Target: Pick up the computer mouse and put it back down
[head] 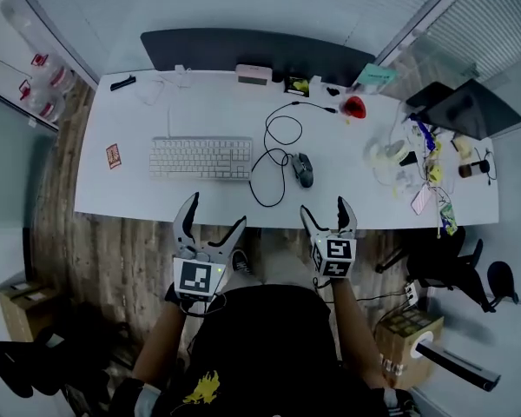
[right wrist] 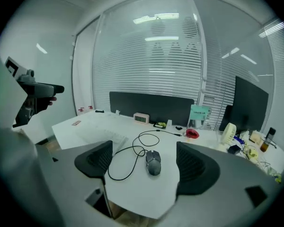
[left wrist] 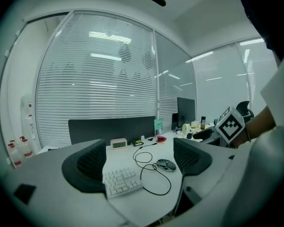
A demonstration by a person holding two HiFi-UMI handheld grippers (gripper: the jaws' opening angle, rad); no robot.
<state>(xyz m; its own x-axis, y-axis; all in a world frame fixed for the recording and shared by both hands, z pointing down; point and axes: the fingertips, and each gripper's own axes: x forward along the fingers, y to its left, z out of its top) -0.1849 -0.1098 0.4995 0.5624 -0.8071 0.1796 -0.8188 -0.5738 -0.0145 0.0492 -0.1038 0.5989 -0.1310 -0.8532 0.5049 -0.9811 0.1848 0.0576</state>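
Pickup not yet begun. Left gripper [head: 215,212] and right gripper [head: 324,207] both empty, jaws spread wide, short of the desk [head: 139,194] edge. Wired computer mouse [head: 302,168] resting right of keyboard [head: 201,157], centred ahead of right jaws, presumably lined up for the grasp.

White bench [head: 139,196] carries a white keyboard [head: 201,158] left of centre and a dark computer mouse [head: 302,168] just right of it, its black cable [head: 266,131] looping toward the far edge. Along the far edge: black item [head: 122,82] at left, small clock [head: 253,74], yellow-black item [head: 296,85], red object [head: 354,106]. Small card [head: 114,155] lies at the left end; the right end holds jumbled clutter [head: 417,168], too mixed to tell apart.
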